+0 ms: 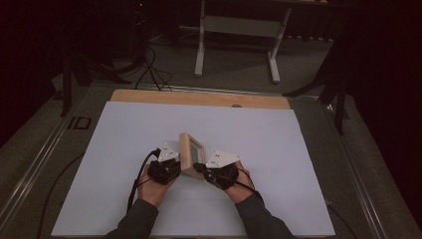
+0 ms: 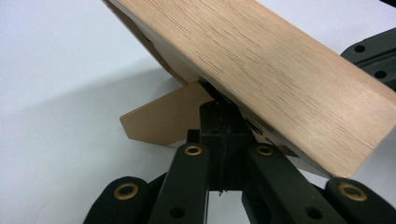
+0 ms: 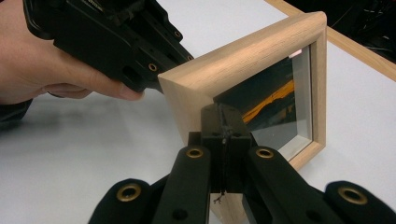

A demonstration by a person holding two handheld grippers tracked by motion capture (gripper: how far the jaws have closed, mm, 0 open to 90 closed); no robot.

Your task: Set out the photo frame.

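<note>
Forearms: two dark sleeves enter from the bottom edge of the high view, nearest the camera, one on each side of the work.
Left gripper point(image 1: 175, 169): sits at the back of the picture frame point(image 1: 191, 155); its jaws are pressed together, their tips at the spot where the frame's back meets the easel stand point(image 2: 161, 119). Whether they pinch the hinge or only press against it cannot be told.
Easel stand: a brown flap swung out behind the frame, with its lower edge on the mat; judged to be the part being set so the frame can stand alone.
Picture frame: light wood, glazed, standing tilted near the middle of the white mat point(image 1: 124, 149), between the two grippers.
Right gripper point(image 1: 203, 168): its jaws are closed flat against each other, with their tips at the frame's front, at the inner lip beside the glass point(image 3: 275, 107); a grip cannot be confirmed. Judged to brace the frame from the front.
Wooden tabletop point(image 1: 199, 98): shows as a strip beyond the mat's far edge.
</note>
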